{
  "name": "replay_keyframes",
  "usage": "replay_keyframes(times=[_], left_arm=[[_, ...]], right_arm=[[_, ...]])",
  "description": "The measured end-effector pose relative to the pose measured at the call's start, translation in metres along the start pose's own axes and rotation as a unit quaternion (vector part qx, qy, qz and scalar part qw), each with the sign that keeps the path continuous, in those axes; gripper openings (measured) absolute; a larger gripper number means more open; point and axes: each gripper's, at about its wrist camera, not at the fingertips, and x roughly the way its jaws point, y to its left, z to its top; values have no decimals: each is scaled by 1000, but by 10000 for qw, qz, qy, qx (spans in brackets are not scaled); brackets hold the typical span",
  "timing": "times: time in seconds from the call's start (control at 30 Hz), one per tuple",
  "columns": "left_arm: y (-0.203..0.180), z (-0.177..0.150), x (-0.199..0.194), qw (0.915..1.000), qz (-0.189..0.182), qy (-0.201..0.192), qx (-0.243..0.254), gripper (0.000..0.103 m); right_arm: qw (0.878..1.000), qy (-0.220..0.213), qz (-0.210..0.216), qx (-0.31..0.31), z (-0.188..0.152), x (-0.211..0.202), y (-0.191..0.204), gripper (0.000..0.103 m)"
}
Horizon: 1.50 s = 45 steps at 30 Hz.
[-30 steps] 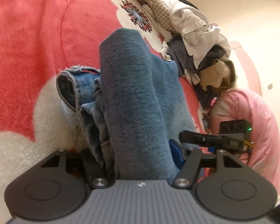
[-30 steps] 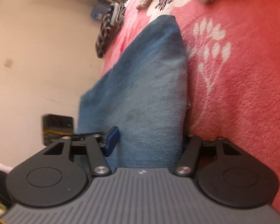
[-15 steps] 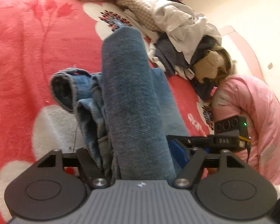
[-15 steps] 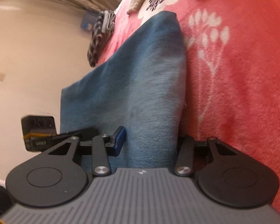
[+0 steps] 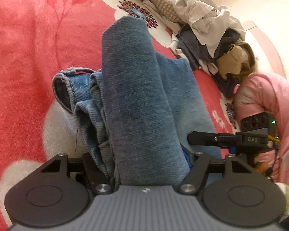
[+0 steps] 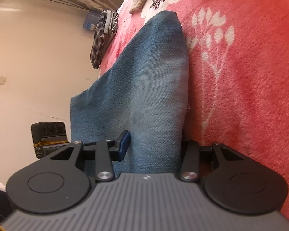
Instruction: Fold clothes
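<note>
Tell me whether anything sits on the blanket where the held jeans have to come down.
Nothing visible does. Both grippers, left and right, have jaws closed on the jeans, and the red blanket around them is bare. The clothes pile lies further back, off to the side.

right gripper clamping jeans, red blanket

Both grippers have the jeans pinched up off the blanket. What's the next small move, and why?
Probably lower both together and lay the fold flat before letting go. The left gripper and right gripper each have their jaws shut on the jeans, which stand raised above the red blanket, with a loose hem drooping at the left. Releasing now would likely let the fold collapse.
</note>
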Motion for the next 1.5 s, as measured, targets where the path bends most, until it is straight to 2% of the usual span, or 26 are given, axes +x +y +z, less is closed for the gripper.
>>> replay_keyframes(times=[0.13,0.33,0.83,1.5], left_arm=[[-10,-3,-4,9996,249,-54,140,64],[-18,-5,-11,9990,357,-145,209,60],[-23,-6,-18,9992,325,-146,196,59],[-28,-8,-19,9992,304,-131,212,59]], right_arm=[[9993,-89,-282,-231,-3,0,12,38],[9979,-146,-486,-395,-5,-2,24,36],[9945,-177,-757,-695,-4,1,39,36],[9925,-187,-885,-821,-3,0,44,36]])
